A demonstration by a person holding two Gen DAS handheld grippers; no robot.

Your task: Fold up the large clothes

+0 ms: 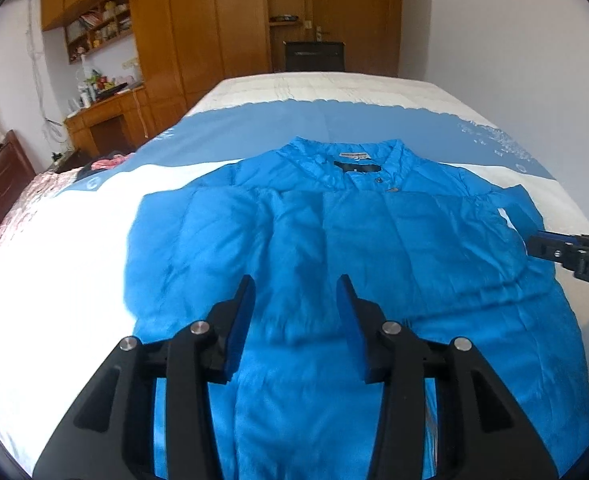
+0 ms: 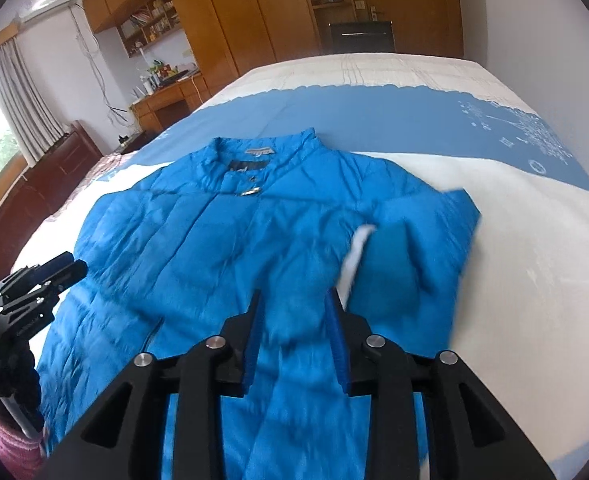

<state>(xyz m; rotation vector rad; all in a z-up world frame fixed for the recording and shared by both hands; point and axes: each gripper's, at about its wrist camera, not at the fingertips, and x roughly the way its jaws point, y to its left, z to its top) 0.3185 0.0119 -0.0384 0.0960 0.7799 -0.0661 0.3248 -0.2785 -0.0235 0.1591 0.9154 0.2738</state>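
1. The bright blue quilted puffer jacket lies front-up on the bed, collar toward the far end, its body spread over the white-and-blue bedspread. Both sleeves appear already laid in over the chest; in the right wrist view the sleeve on that side sits folded across, with a strip of white bedding showing beside it.

2. The left gripper hangs over the lower middle of the jacket with its jaws moderately parted and nothing between them.

3. The right gripper is also above the cloth, its jaws narrower but apart and empty; the blur hides how close the pads are to the fabric.

4. The step in hand looks like a regrasp, probably at the hem, to bring the lower half up toward the collar.

5. To do it well, take the two hem corners evenly, one per gripper, pinching through both layers so the padded fabric does not slip.

6. Lift together and lay the fold square, keeping the sleeves tucked underneath rather than dragging them out.
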